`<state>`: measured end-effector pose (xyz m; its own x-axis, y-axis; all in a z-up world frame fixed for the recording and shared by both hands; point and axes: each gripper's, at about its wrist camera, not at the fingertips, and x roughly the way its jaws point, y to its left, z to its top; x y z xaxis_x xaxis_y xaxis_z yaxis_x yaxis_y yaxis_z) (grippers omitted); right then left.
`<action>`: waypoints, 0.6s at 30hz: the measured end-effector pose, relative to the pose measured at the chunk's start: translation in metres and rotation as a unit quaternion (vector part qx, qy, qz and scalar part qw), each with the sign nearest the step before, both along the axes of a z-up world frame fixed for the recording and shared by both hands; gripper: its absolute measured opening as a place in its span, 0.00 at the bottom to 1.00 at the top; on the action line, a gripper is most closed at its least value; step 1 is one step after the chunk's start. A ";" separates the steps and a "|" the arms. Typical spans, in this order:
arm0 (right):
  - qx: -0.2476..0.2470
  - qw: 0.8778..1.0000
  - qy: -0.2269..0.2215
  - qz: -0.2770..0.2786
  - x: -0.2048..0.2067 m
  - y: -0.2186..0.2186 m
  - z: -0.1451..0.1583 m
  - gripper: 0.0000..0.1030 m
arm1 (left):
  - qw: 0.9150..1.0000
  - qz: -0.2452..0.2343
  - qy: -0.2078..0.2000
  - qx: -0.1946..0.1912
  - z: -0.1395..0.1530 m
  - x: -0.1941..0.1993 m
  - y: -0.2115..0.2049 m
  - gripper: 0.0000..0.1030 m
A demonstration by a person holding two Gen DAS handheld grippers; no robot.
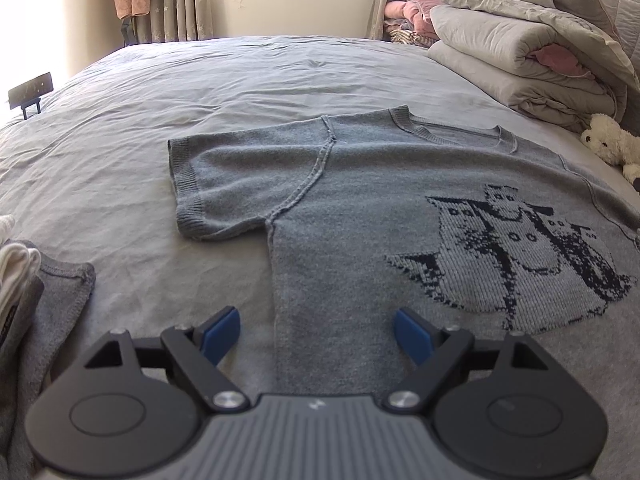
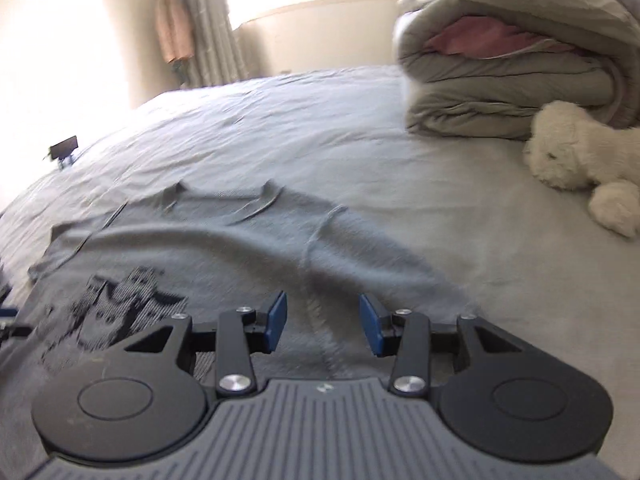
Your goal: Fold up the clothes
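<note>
A grey knit short-sleeved sweater [image 1: 352,208] with a dark printed figure lies flat, front up, on the bed, its neckline pointing away from me. My left gripper [image 1: 317,334] hovers open over the sweater's left side edge near the hem, nothing between its blue pads. In the blurred right wrist view the same sweater [image 2: 224,256] spreads ahead, its right sleeve rumpled. My right gripper [image 2: 323,326] stands open above the sweater's right side seam, holding nothing.
A grey bedsheet [image 1: 200,92] covers the bed. Folded duvets [image 1: 520,52] are stacked at the far right, with a white plush toy [image 2: 584,160] beside them. More grey and white clothes [image 1: 36,292] lie at the near left. Curtains and a window are behind.
</note>
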<state>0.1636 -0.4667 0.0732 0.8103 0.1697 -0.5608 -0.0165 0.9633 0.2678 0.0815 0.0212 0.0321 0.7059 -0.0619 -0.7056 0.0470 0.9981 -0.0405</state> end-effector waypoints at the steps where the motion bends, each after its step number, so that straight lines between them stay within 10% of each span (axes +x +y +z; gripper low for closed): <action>1: 0.033 0.998 0.009 -0.043 0.004 -0.019 -0.002 0.44 | 1.000 0.000 0.000 0.000 0.000 0.000 0.000 0.83; 7: 0.050 0.992 0.056 -0.102 0.018 -0.044 -0.051 0.45 | 1.000 0.001 -0.001 0.001 -0.001 0.001 -0.002 0.84; 8: 0.020 0.995 0.050 -0.079 0.019 -0.033 -0.050 0.37 | 1.000 0.001 -0.002 0.003 -0.002 0.000 -0.003 0.85; 9: 0.008 0.997 0.048 -0.053 0.022 -0.024 -0.047 0.10 | 1.000 0.001 -0.003 0.004 -0.002 0.000 -0.003 0.85; 18: -0.131 0.974 0.026 0.184 0.000 0.056 -0.022 0.11 | 1.000 -0.001 -0.005 0.004 -0.002 0.000 -0.002 0.85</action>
